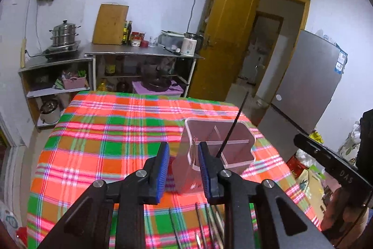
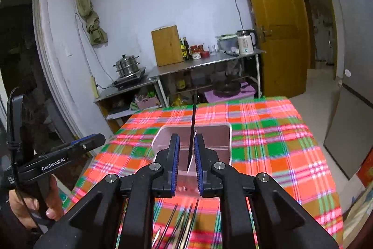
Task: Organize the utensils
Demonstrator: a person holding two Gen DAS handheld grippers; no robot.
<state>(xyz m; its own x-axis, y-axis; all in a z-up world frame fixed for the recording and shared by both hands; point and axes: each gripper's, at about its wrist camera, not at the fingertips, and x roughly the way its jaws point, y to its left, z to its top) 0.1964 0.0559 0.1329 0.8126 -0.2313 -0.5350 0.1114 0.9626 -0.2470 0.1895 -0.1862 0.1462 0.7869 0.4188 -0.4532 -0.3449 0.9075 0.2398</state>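
Plaid-clothed desk (image 1: 98, 132) in a kitchen, clear divided holder (image 1: 216, 151) mid-cloth with one black chopstick (image 2: 193, 132) standing inside, more chopsticks (image 2: 184, 221) loose in front, unsorted; both left gripper (image 1: 184, 169) and right gripper (image 2: 186, 162) jaws apart, holding nothing.

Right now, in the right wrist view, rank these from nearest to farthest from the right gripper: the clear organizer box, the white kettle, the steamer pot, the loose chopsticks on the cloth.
1. Chopsticks: on the cloth just below the right gripper.
2. Clear organizer box: directly ahead of the fingers; too close to call against the chopsticks.
3. Steamer pot: far left, on the stove.
4. White kettle: far right end of the counter.
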